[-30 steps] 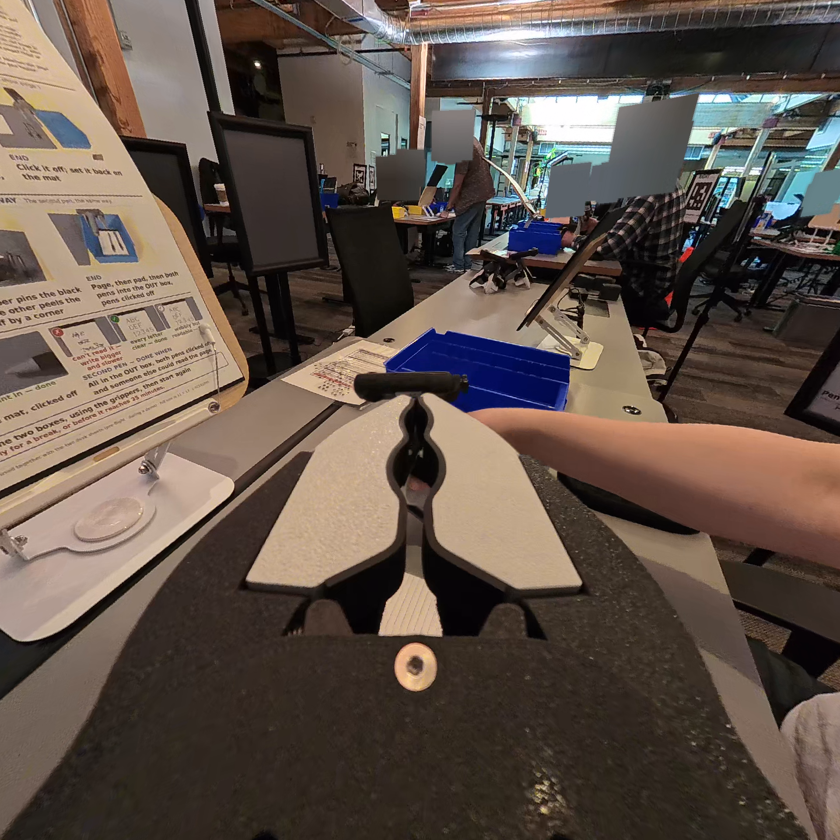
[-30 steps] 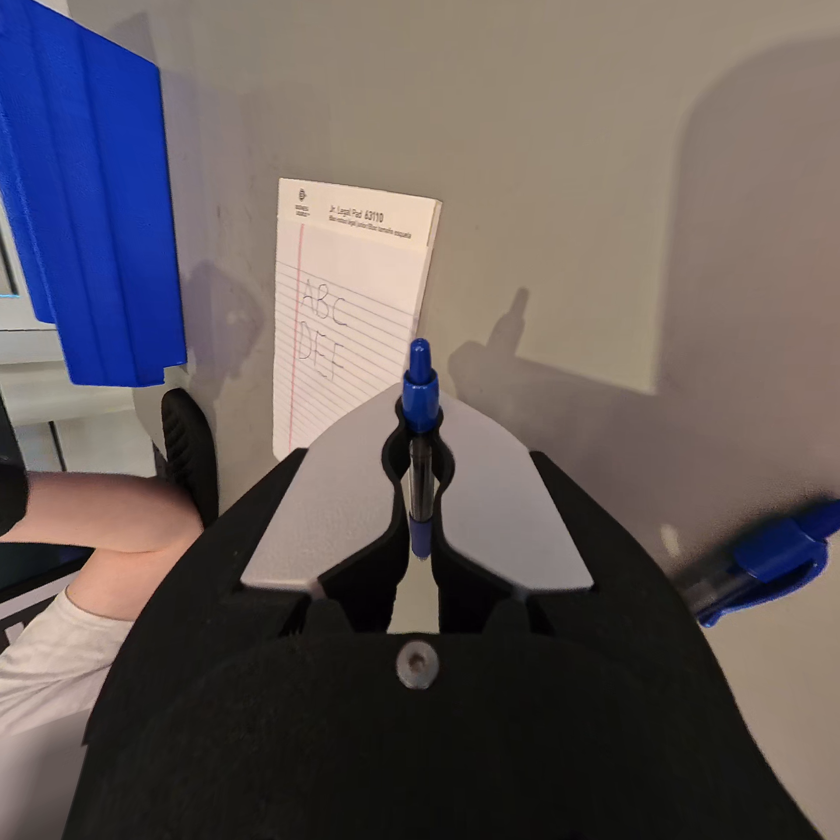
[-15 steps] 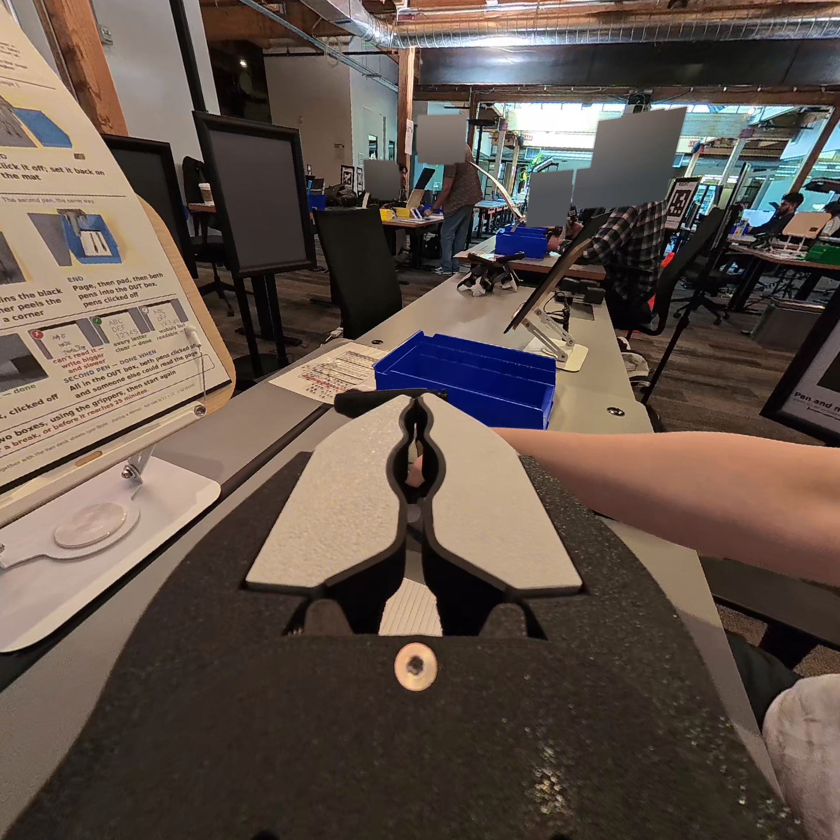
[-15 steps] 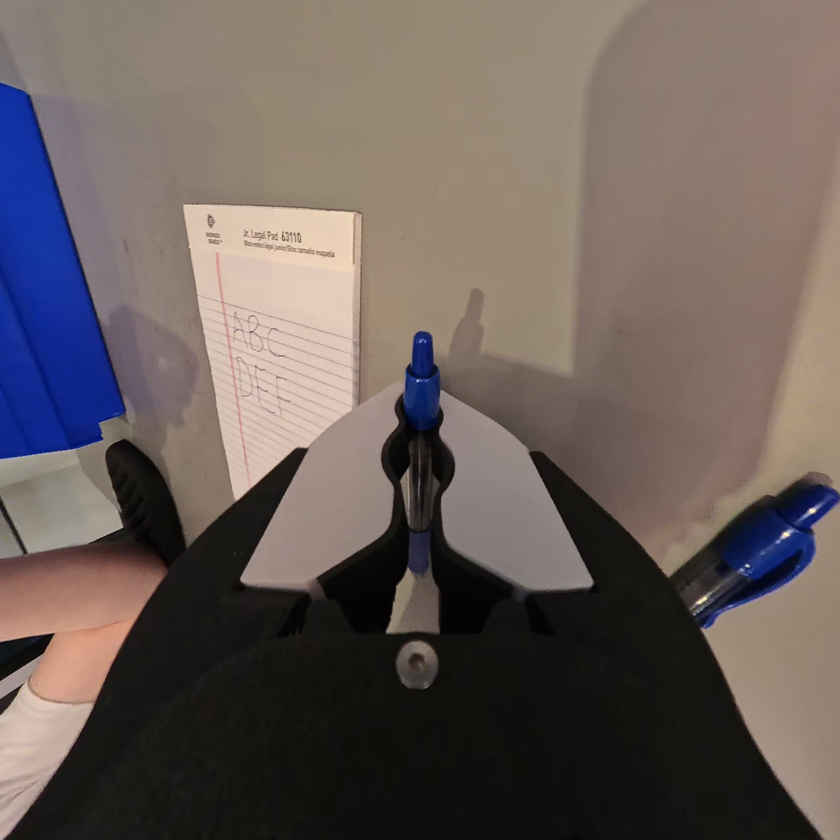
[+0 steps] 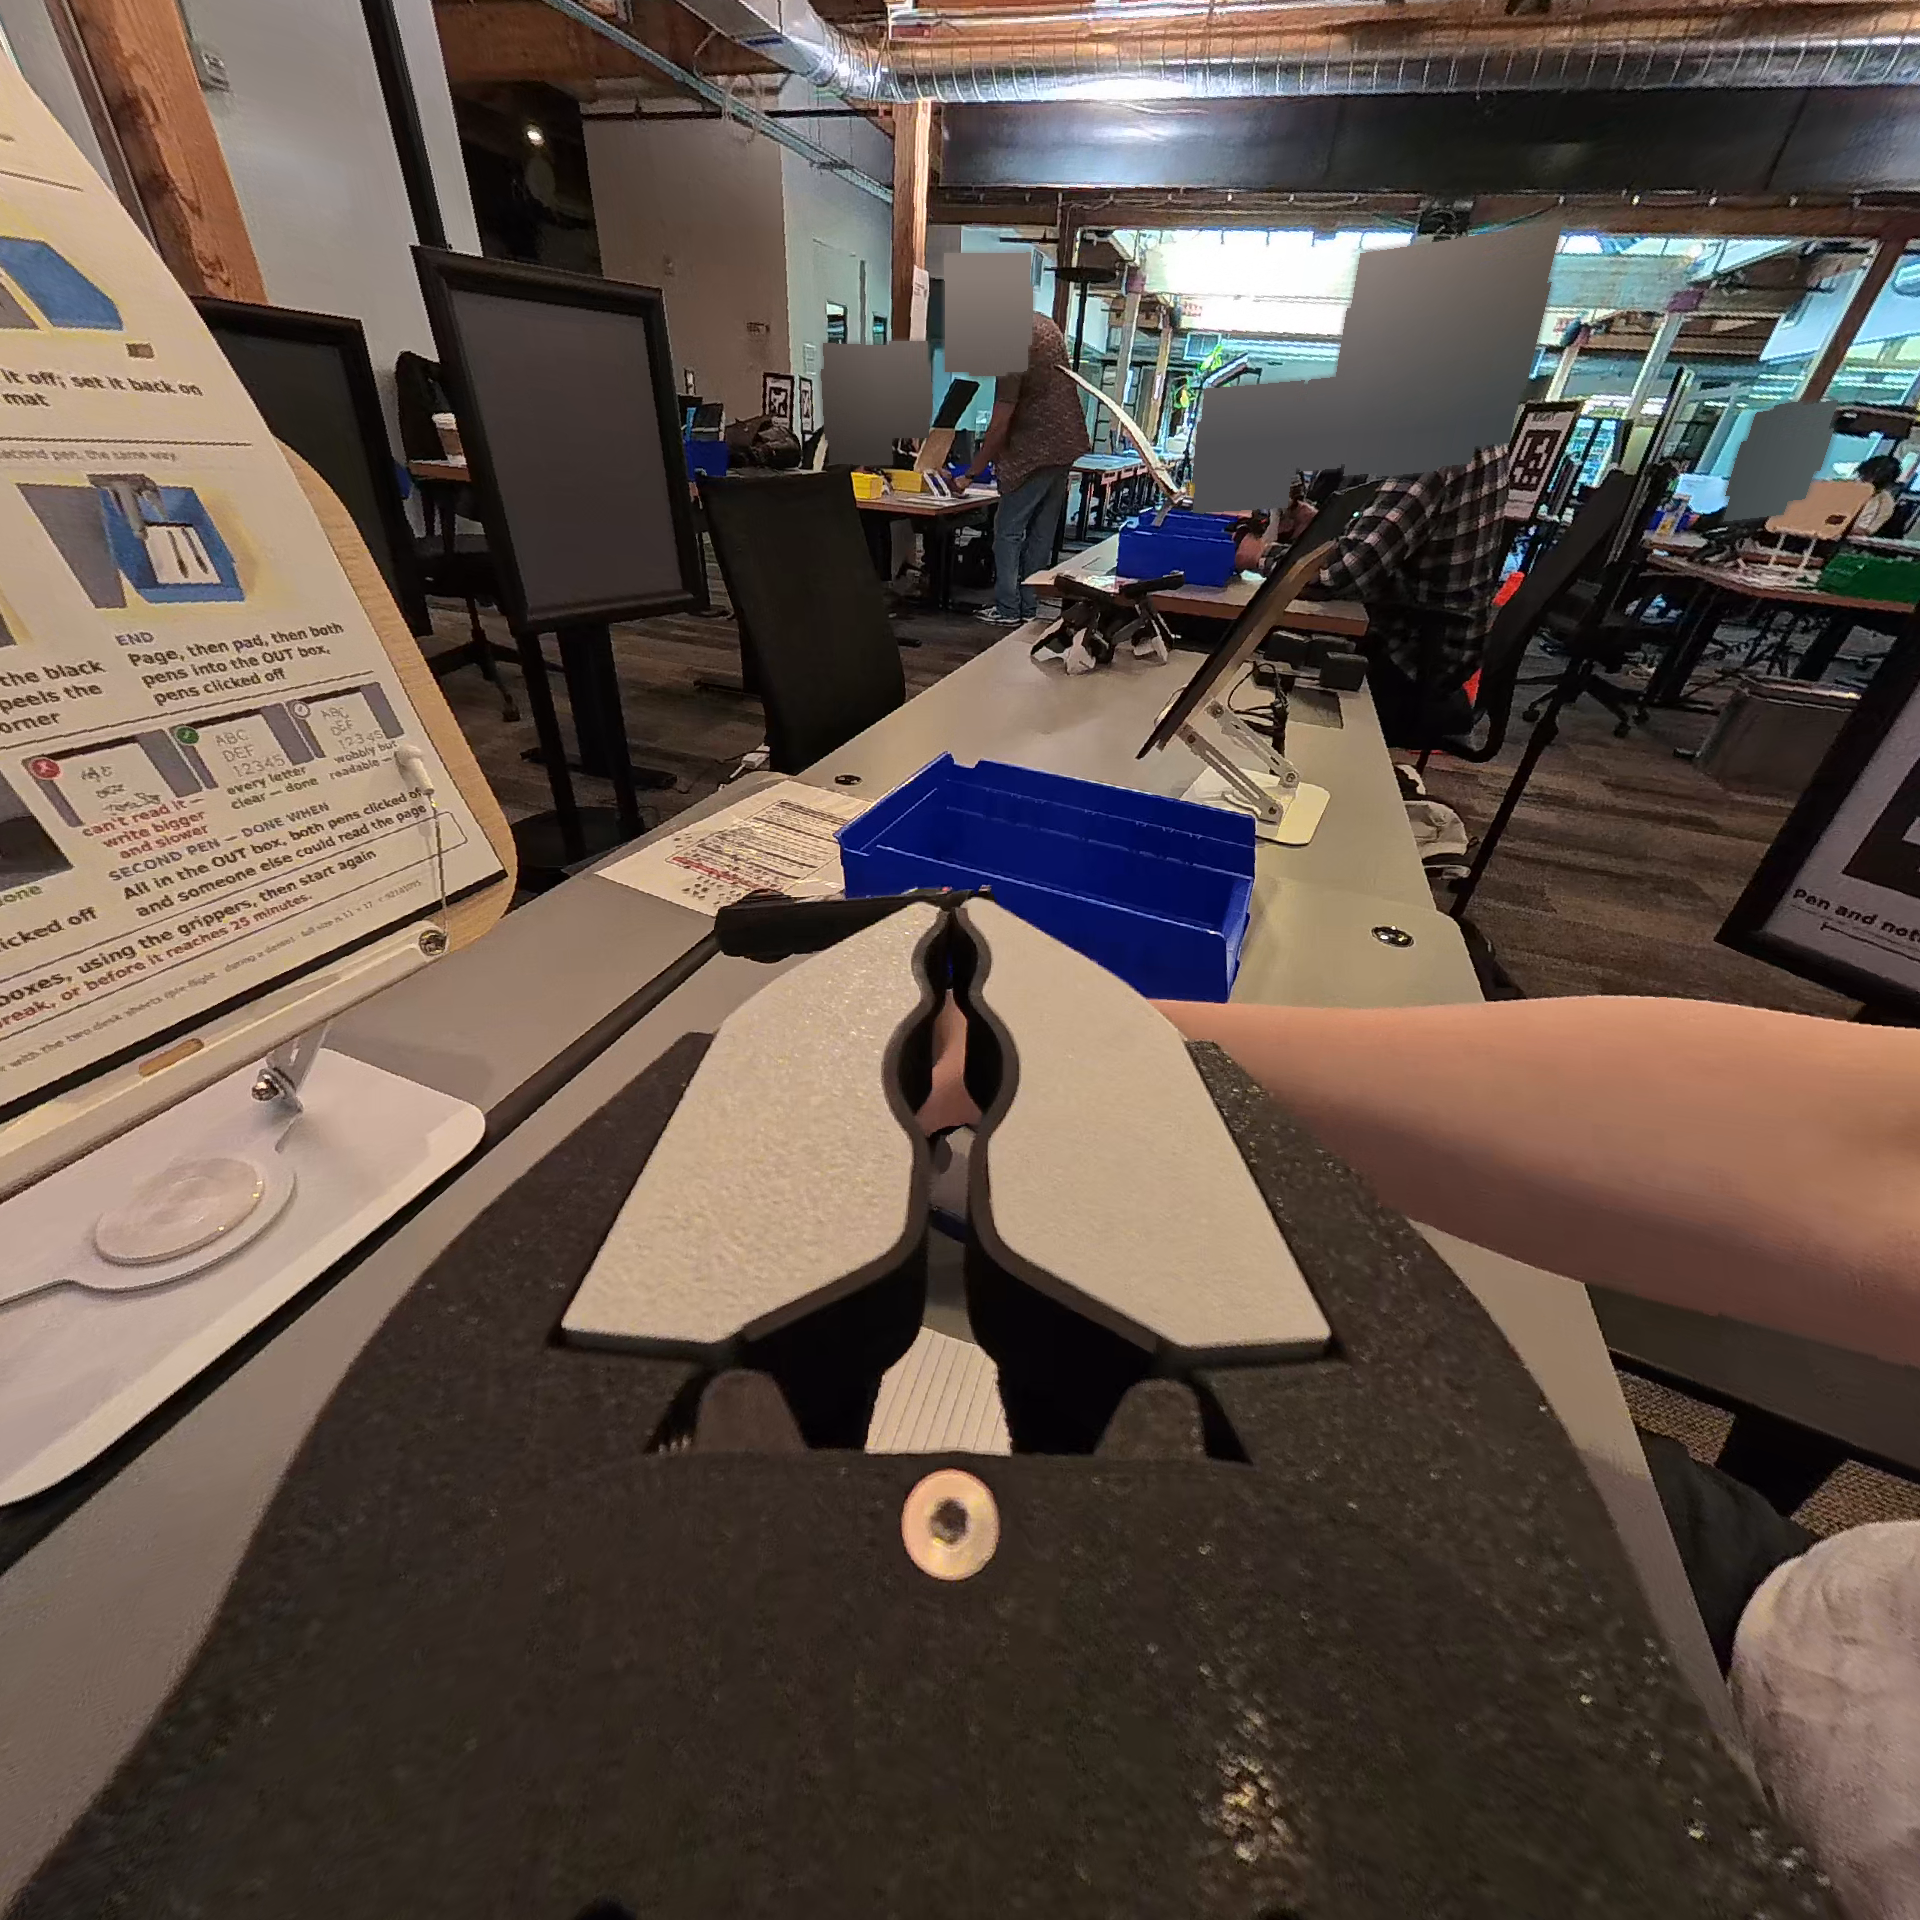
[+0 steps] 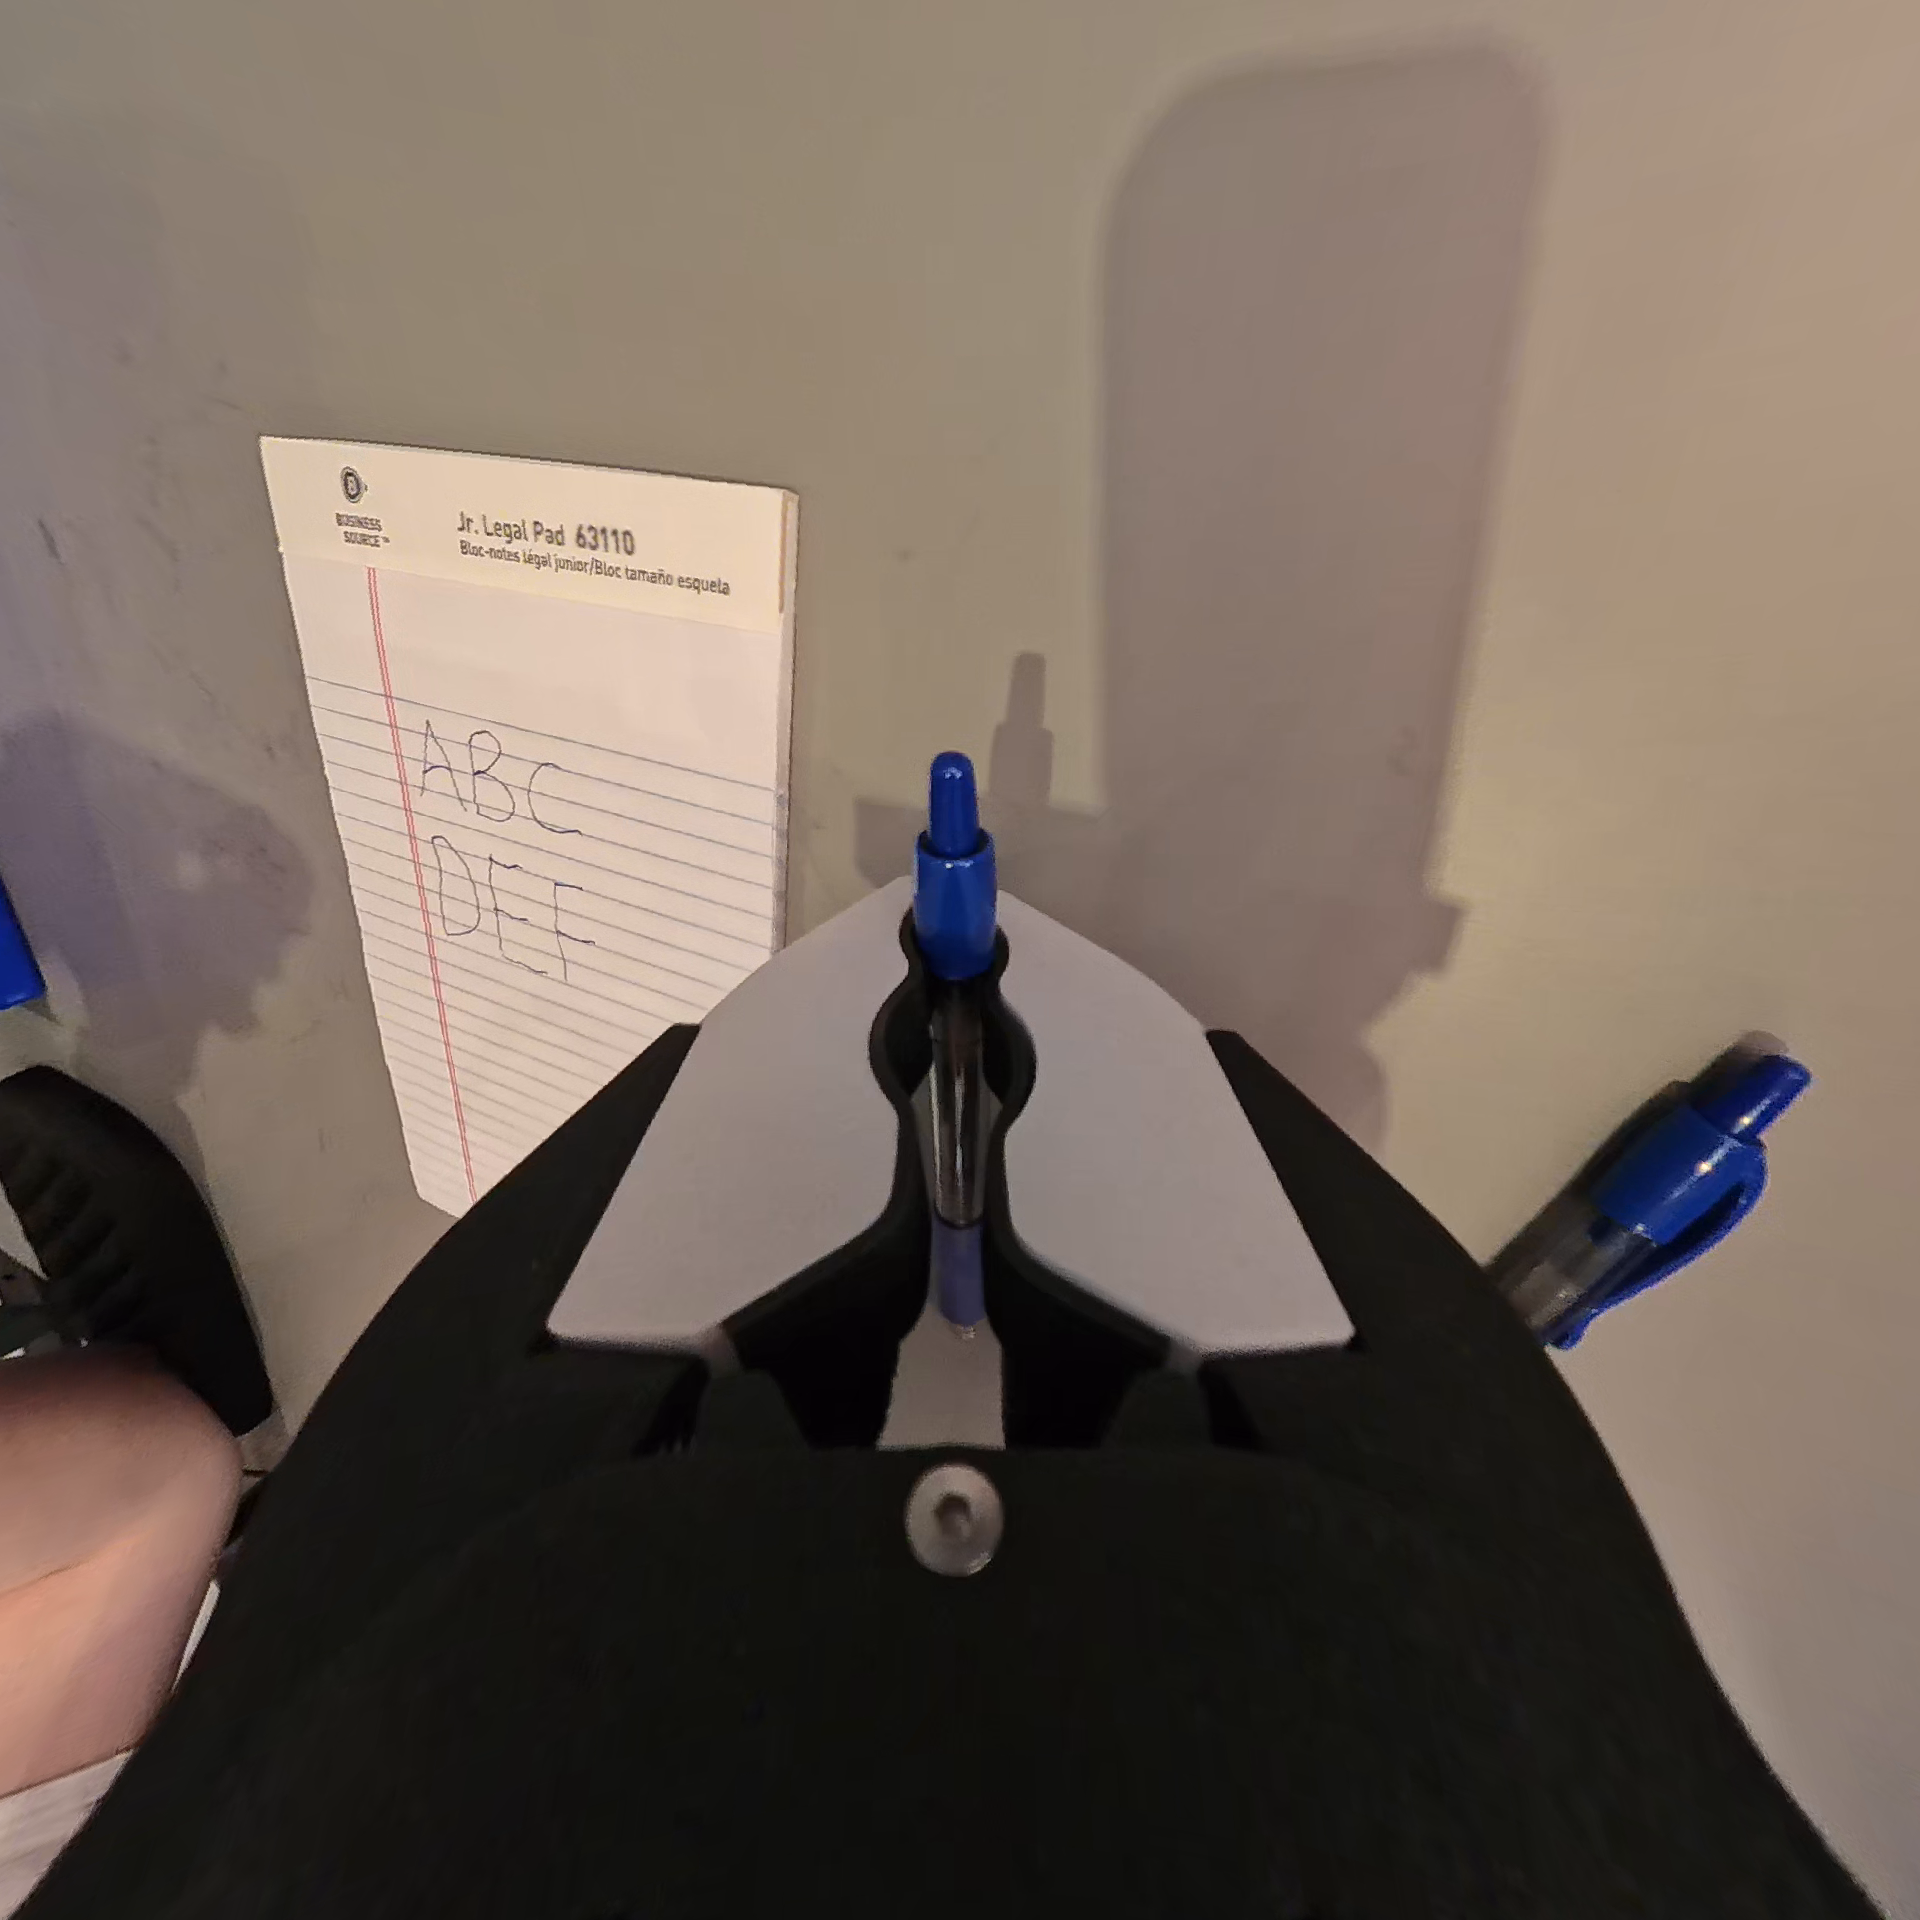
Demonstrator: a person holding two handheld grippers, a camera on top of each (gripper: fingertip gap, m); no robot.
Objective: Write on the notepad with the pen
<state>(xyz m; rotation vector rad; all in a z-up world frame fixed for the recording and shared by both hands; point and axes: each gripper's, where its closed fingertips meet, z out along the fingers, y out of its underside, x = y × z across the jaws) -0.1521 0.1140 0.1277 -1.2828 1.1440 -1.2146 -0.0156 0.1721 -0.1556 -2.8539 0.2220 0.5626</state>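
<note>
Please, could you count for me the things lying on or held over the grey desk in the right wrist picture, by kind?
Pens: 2, one held in the right claw, one lying on the desk to the right.
Notepads: 1, lined, already bearing handwriting.
Total: 3 things.

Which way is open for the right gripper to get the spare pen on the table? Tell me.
Probably none yet: the right gripper has its jaws shut on a pen. The spare pen lies unobstructed on the table.
</note>
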